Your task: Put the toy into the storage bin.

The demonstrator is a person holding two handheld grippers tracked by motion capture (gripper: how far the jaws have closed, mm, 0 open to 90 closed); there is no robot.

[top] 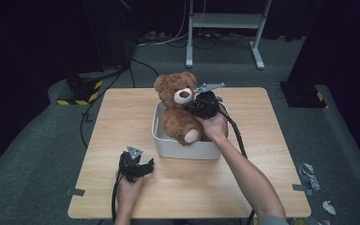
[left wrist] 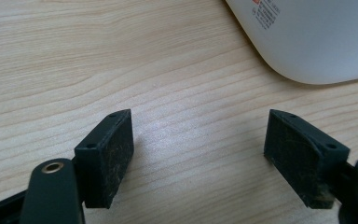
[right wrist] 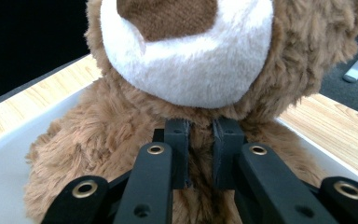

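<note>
**One teddy bear, one white tub, two hand-held grippers**

Surface: square table [top: 122,117] with a pale wood-grain top, fine straight grain lines visible in the left gripper view. Pieces of grey tape at its near left and near right edges.

Room: dark grey carpeted floor, black surroundings. White metal stand legs [top: 258,47] behind the table; black cables [top: 136,65] trailing across the floor; yellow-and-black hazard striping [top: 77,101] on a base at far left. Crumpled scraps [top: 309,176] on the floor at right.

Tub [top: 168,145]: white, rectangular, rounded corners, smooth matte plastic, set near the middle of the table. A small printed label with red marks shows on its wall in the left gripper view.

Teddy bear [top: 178,110]: brown shaggy plush, round ears, cream muzzle with a brown nose patch, cream foot pad. Sits upright inside the tub, head rising above the rim, leaning slightly toward the tub's far left corner.

Right gripper [right wrist: 200,154]: black, grey three-cornered plate on top, held in the person's right hand [top: 213,124] over the tub. Its jaws are closed to a narrow slot, pinching the fur just under the bear's muzzle at the neck.

Left gripper [left wrist: 198,158]: black, held in the left hand [top: 129,190] low over the table near the front left of the tub. Jaws spread wide apart with bare tabletop between them; the pads [left wrist: 112,156] look scuffed and dusty. A corner of the tub lies just beyond.
</note>
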